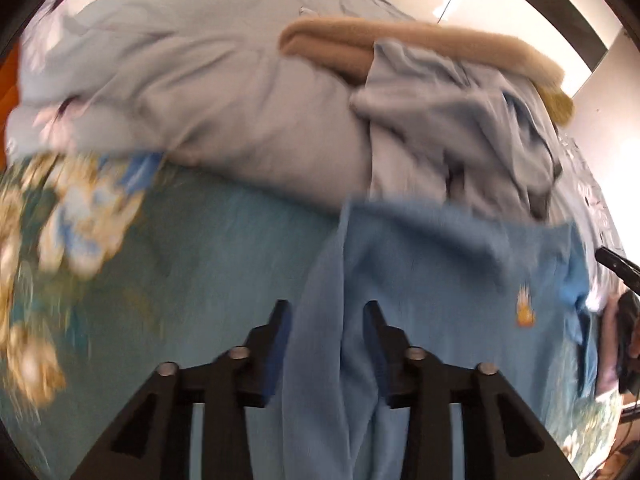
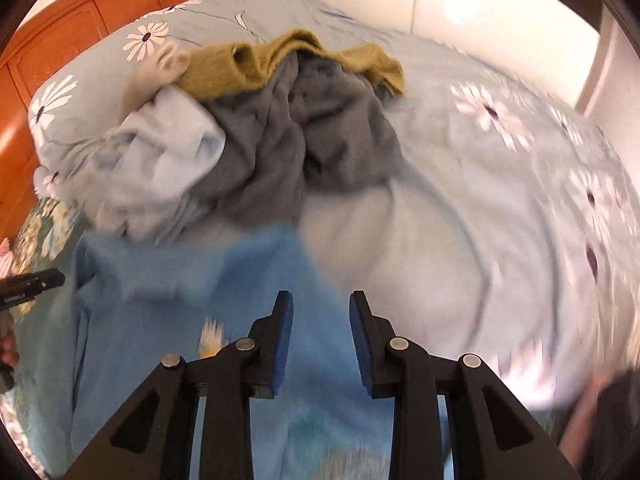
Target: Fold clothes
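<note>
On the bed's near side, a light blue shirt [image 1: 460, 280] lay across the teal floral sheet [image 1: 180, 264], with a small orange print near its right part. Beyond it sat a heap of unfolded clothes: a grey garment [image 2: 320, 132], an olive-yellow knit [image 2: 256, 64] and a pale blue piece [image 2: 160, 152], all resting on the daisy-printed duvet [image 2: 500, 152].

Doing this step well likely meant letting the cloth drop flat before regripping, then taking matching edges with both claws so the fold would land square, not bunched.

A fold of the shirt ran up between the left gripper [image 1: 326, 308] and its jaws, which stood partly open; the pads did not appear to press on the fabric, though blur made contact hard to judge. Partly open too, the right gripper [image 2: 322, 300] hovered above the shirt's right portion with nothing pinched between its blue pads [image 2: 362, 344]. Both pictures were smeared, so the finer creases could not be read.
</note>
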The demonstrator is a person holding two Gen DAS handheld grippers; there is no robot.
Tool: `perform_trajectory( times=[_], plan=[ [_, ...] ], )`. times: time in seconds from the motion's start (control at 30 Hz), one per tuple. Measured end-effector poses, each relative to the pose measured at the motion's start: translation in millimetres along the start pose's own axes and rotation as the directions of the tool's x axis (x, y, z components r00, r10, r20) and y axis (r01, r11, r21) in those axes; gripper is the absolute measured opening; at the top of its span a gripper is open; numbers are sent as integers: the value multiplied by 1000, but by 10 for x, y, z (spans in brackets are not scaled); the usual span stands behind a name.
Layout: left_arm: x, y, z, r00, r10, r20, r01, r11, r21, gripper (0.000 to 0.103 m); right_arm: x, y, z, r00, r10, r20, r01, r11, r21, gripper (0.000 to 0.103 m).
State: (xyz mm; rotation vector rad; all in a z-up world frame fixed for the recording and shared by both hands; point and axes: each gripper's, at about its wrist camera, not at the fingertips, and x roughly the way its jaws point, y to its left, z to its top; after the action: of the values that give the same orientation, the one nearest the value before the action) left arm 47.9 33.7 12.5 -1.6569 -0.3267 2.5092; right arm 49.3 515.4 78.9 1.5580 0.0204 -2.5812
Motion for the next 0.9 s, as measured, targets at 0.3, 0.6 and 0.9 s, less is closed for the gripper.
perform_trajectory(
  times=[0.3,0.6,0.9],
  plan=[
    [-65,89,-1199,986,51,-159,-60,997,-53,32,-104,-15,-1271,962,50,-270,-8,988,155,30],
    [-760,770,-760,984,176,23,-171,976,-131,5,-279,216,-1500,951,101,-293,-32,972,231,30],
    [-980,1326,-917,995,86,44,-63,924,-378,43,-196,378,-1656,926,87,-368,-3,975,223,30]
  ],
)
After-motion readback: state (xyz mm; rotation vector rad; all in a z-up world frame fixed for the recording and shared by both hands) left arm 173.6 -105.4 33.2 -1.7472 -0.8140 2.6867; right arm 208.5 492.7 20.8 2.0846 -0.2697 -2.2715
